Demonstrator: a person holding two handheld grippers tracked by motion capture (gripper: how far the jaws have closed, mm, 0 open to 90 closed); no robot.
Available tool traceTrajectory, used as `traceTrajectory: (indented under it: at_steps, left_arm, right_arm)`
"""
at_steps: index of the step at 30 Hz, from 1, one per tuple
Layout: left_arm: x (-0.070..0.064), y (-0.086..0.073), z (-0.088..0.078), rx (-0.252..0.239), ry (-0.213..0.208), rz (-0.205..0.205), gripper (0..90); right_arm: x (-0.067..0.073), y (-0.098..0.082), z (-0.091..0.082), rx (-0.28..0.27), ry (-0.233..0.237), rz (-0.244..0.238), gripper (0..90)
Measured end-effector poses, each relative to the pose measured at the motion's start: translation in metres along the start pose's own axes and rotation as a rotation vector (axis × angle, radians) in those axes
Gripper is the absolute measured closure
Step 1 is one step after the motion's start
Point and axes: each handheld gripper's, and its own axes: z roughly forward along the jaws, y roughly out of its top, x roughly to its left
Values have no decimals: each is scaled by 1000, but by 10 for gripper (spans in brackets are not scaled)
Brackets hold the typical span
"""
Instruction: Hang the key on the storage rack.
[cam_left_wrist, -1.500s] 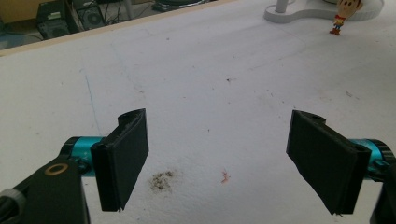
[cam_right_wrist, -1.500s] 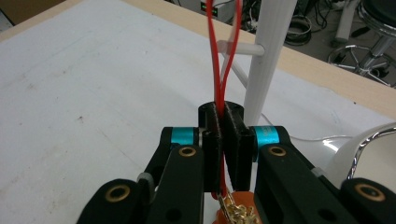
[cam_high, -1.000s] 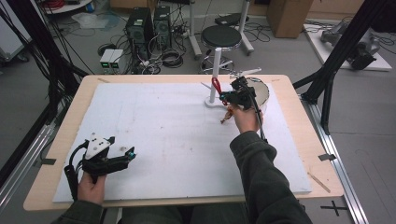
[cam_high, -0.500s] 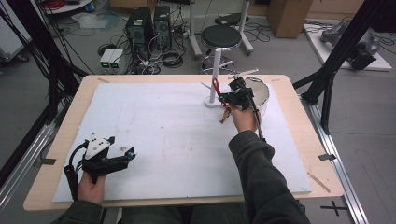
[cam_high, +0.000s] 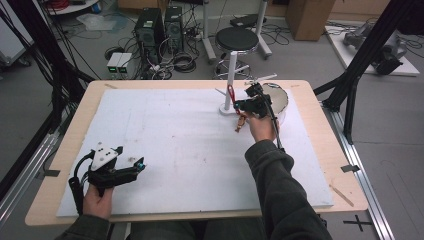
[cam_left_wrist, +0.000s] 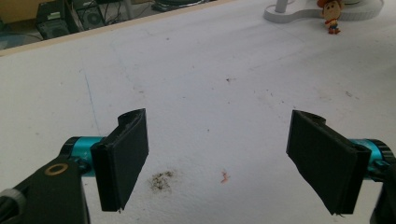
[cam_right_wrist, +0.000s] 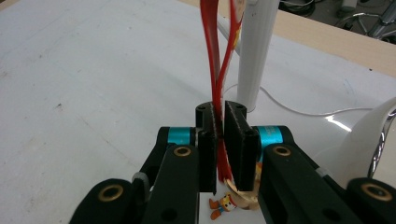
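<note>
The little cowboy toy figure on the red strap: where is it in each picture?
High view: the small cowboy toy figure hangs below the right gripper, right of centre.
Left gripper view: top right corner, far off.
Right gripper view: bottom centre, under the shut jaws, which pinch its red strap.
Shared landmark: the white stand beside it.

The stand (cam_high: 231, 75) rises at upper centre of the mat (cam_high: 175, 145), with the plate (cam_high: 277, 97) just right of it. The figure (cam_high: 240, 122) hangs by its strap (cam_high: 231, 94) beside the stand's base. The left gripper (cam_high: 131, 167) rests at lower left.
</note>
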Motion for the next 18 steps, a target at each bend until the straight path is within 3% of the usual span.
traceTrajectory:
  at_steps: [9,18]
  left_arm:
    - [0,0,0,1,-3,1,213]
    - [-1,0,0,1,-2,-1,213]
  right_arm:
    - [-2,0,-5,-29,29,7,796]
    - [-4,-2,-11,-74,98,10,723]
